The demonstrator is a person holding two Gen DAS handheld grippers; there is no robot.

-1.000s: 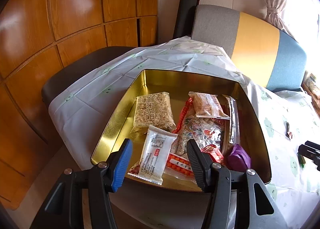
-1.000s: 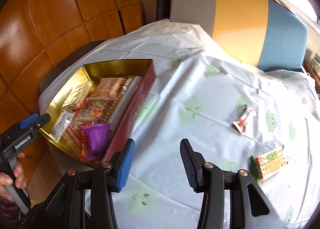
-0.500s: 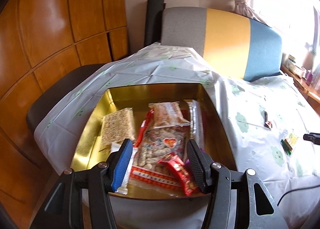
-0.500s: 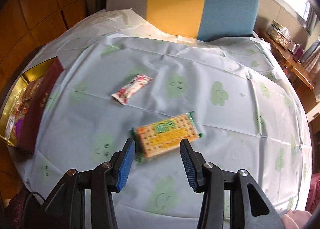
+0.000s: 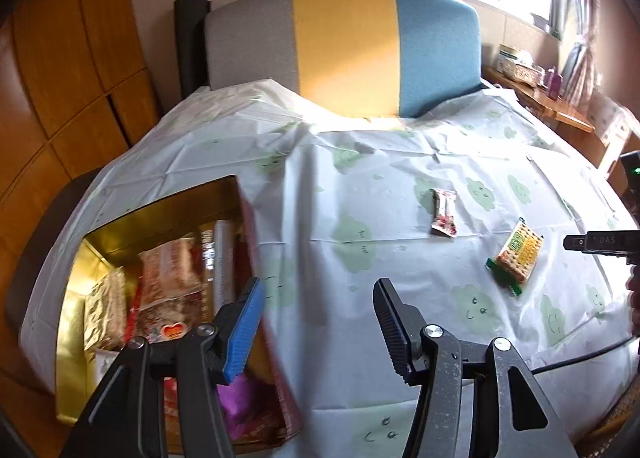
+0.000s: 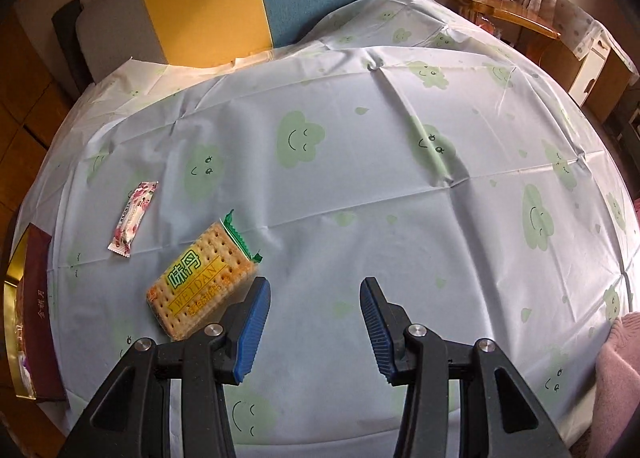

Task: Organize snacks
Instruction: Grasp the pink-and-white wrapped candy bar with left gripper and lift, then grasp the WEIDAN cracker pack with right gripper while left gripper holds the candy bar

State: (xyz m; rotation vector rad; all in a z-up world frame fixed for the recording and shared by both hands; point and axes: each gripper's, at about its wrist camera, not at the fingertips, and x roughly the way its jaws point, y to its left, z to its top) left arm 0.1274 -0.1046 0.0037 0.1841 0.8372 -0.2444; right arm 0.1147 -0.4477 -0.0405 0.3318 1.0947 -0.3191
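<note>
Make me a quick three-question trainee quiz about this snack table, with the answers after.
1. How many snacks lie loose on the tablecloth?
2. True or false: the right hand-held gripper is holding the cracker pack.
3. Which loose snack lies nearer the gold tin: A, the cracker pack, or B, the pink candy bar?

Key: 1. Two. 2. False; its jaws are open, with the pack just left of them. 3. B.

A: Glossy gold metal lining on that tin [image 5: 120,234], shiny plastic wrappers inside.

B: The tablecloth [image 6: 360,186] is thin creased plastic sheet, slight sheen. The cracker pack [image 6: 200,282] is glossy film; the chair back [image 5: 344,50] matt woven cloth; the wall panels [image 5: 60,70] polished wood.
</note>
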